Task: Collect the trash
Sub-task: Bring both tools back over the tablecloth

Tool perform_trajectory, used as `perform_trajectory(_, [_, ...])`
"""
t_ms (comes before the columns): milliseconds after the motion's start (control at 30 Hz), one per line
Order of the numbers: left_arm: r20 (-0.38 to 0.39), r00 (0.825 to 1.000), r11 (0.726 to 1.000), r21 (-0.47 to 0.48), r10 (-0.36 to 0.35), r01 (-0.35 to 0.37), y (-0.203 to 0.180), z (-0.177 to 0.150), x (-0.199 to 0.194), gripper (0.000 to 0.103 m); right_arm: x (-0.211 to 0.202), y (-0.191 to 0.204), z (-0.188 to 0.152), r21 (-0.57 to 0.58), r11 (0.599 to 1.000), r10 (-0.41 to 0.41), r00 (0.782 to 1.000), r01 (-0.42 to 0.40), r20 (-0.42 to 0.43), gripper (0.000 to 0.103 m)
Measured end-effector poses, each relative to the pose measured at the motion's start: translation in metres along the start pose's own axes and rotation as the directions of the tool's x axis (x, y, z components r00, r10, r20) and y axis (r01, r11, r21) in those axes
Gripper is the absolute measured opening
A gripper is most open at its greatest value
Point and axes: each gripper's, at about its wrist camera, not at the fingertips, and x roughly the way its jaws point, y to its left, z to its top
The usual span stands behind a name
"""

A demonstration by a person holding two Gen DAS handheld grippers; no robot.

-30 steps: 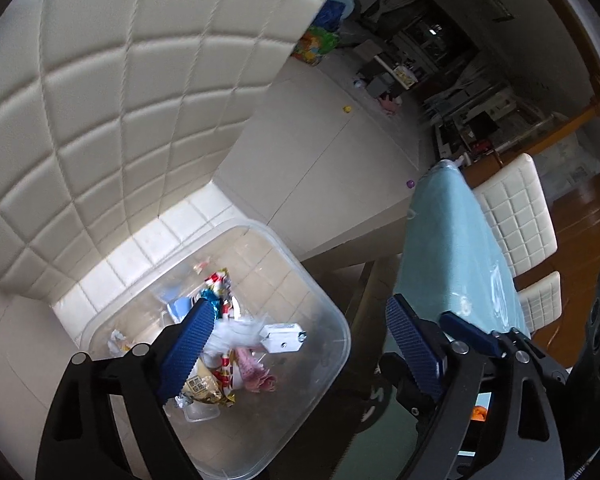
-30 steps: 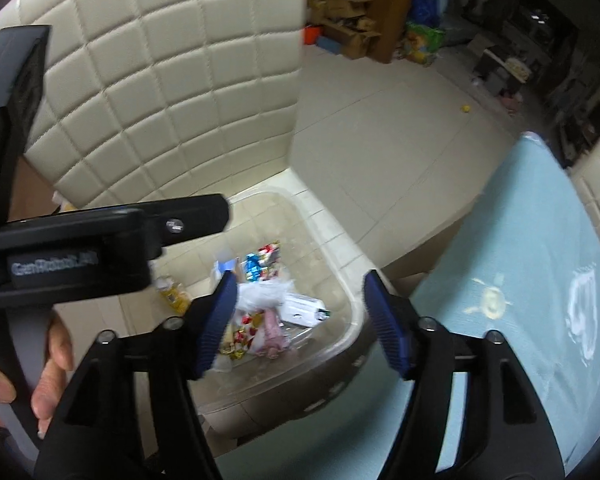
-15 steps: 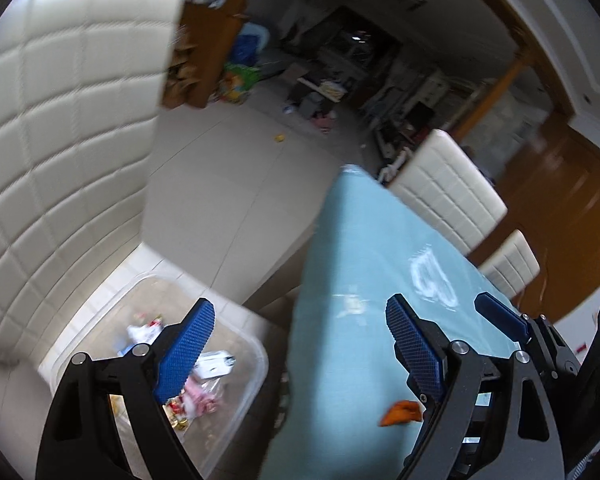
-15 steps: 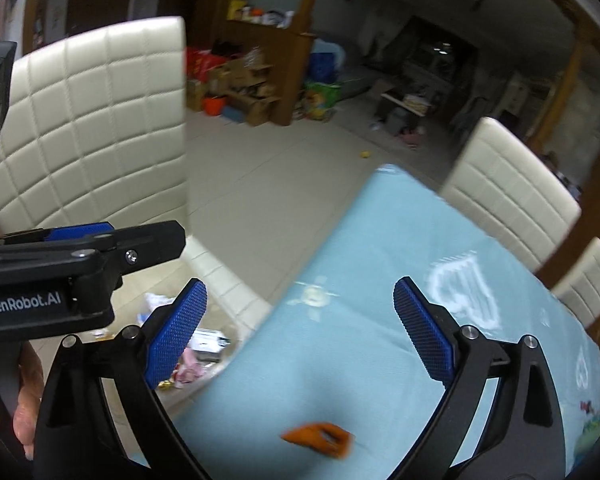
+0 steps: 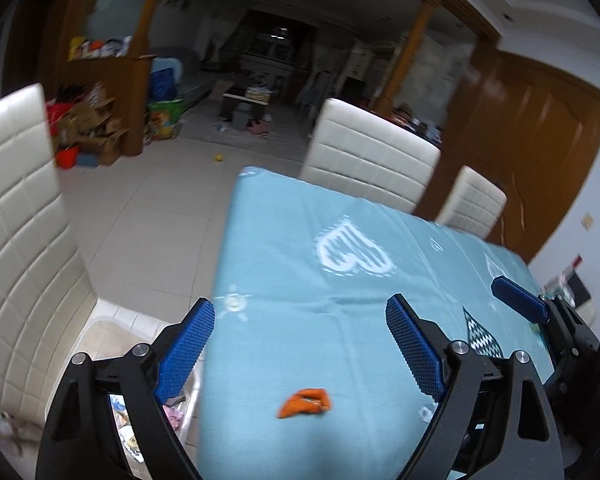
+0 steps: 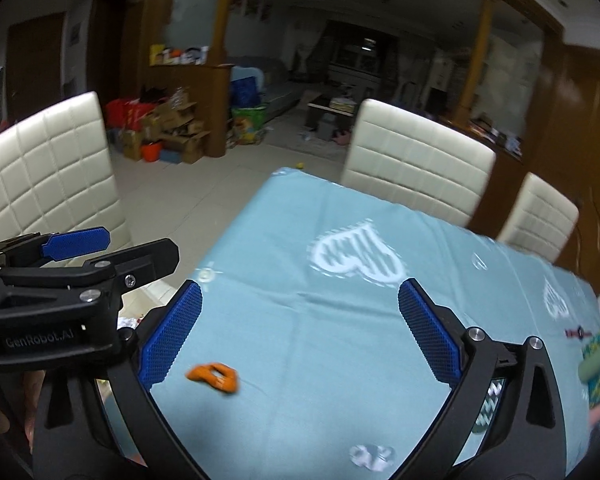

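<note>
Orange wrapper scrap (image 5: 304,402) flat on the blue tablecloth (image 5: 340,280), long axis crosswise, just ahead between the wide, empty left gripper (image 5: 300,344); off-centre toward the left finger of the right gripper (image 6: 298,332), jaws opening, nothing between.

Both grippers: matte black plastic frames w/ angular, cut-out arms. Left gripper (image 5: 300,344) & right gripper (image 6: 300,334) each carry blue fingertips (image 5: 186,346) w/ fine knurled pads. Silver round screws at finger pivots. White "GenRobot.AI" lettering on left unit's side, just left of right gripper's near blue pad (image 6: 170,336).
</note>
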Motion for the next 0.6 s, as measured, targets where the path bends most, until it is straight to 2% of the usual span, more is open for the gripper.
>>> perform_trajectory(233, [-0.018,1.0,0.996,0.088,-0.018,0.02,-0.059,-0.002,0.001,0.085,-0.022,-0.051,-0.017,0.085,0.996,-0.029,1.0,0.029,0.004,0.098])
perform_trajectory(600, [-0.042,0.999,0.984,0.174,-0.029,0.036,-0.133,-0.01,-0.003,0.086,-0.049,-0.117,-0.038,0.179,0.982,-0.061,0.998,0.06,0.002,0.099])
